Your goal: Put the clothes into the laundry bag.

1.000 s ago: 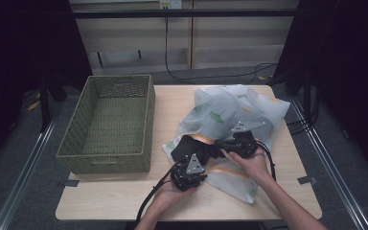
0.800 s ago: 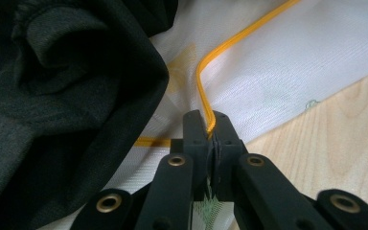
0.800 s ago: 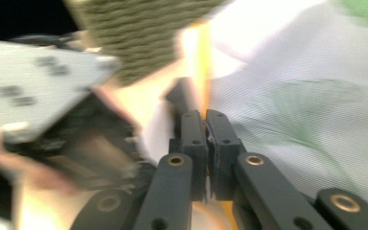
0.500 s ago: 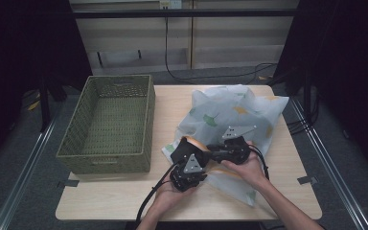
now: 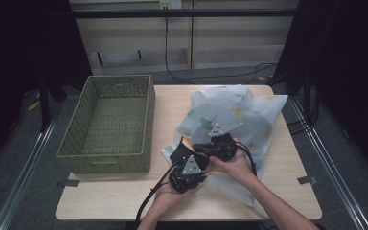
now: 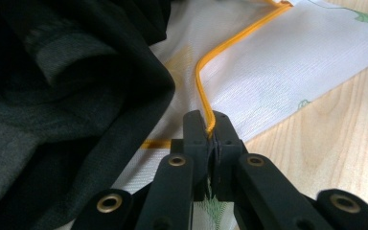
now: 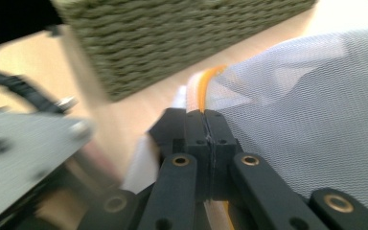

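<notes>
A white mesh bag (image 5: 242, 115) with green and yellow prints and an orange trim lies crumpled on the right half of the table. Both grippers sit close together at its near-left corner. My left gripper (image 5: 183, 152) is shut on the orange trim (image 6: 220, 52) of the bag (image 6: 287, 62), as seen in the left gripper view (image 6: 211, 130). A dark garment (image 6: 62, 96) lies bunched against the mesh just left of those jaws. My right gripper (image 5: 197, 146) is also shut on the trim (image 7: 202, 86), with the mesh (image 7: 311, 110) stretching off to the right (image 7: 204, 122).
A woven olive basket (image 5: 109, 120) stands on the left half of the wooden table (image 5: 120, 199), close to the grippers; its wall (image 7: 172, 38) is just beyond the right jaws. The left gripper's grey plate (image 7: 24, 143) is blurred beside them. Cables lie on the floor behind.
The bag billowed out flat half a second ago and has now sagged into folds. My right gripper has shifted left, closer to the left one. Both stay shut on the trim.
</notes>
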Demonstrator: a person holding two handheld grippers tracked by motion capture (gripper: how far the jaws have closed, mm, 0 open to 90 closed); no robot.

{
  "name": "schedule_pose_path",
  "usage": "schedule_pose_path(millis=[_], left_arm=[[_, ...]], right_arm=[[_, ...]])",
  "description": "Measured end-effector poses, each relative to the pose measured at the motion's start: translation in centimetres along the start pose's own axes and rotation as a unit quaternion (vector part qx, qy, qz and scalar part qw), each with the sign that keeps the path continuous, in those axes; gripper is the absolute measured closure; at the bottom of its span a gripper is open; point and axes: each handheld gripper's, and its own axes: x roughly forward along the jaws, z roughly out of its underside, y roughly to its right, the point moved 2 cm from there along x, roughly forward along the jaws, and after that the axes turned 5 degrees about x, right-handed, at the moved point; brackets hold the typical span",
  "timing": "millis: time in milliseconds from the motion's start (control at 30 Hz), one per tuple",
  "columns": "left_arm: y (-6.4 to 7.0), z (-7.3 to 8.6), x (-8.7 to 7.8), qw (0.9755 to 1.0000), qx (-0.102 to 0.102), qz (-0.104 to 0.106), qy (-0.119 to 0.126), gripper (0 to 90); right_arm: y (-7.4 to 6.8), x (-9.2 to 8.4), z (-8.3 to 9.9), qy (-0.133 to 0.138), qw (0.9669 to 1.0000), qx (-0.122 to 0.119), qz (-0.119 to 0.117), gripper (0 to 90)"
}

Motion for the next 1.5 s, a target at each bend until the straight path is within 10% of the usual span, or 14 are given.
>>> schedule_pose_path(millis=[167, 333, 467, 800, 933, 1300, 1500], left_arm=[[-0.2, -0.1, -0.1, 0.9999, -0.003, -0.007, -0.012, 87.9], [-0.3, 0.0, -0.5, 0.9992, -0.02, 0.03, 0.018, 88.3], [0.2, -0.4, -1.4, 0.9961, -0.016, 0.066, 0.056, 88.6], [1.8, -0.9, -1.5, 0.9932, 0.011, 0.102, 0.054, 88.9], [3.3, -1.5, -2.0, 0.9861, 0.034, 0.148, 0.068, 89.0], [5.2, -1.9, -0.7, 0.9855, 0.053, 0.151, 0.055, 89.0], [6.1, -2.4, -0.2, 0.9828, 0.062, 0.165, 0.053, 88.9]], right_arm=[[0.0, 0.2, 2.3, -0.042, 0.9984, 0.013, -0.035, 89.9], [1.5, 1.6, 4.6, -0.103, 0.9946, -0.002, 0.014, 89.9], [3.0, 2.0, 4.9, -0.103, 0.9934, 0.007, 0.049, 90.0], [5.4, 1.2, 4.5, -0.085, 0.9926, 0.017, 0.086, 90.0], [6.9, 1.0, 4.2, -0.079, 0.9908, 0.024, 0.107, 90.0], [10.0, 0.6, 3.5, -0.059, 0.9849, 0.05, 0.155, 90.0], [12.1, 1.5, 2.7, -0.044, 0.9758, 0.072, 0.202, 90.0]])
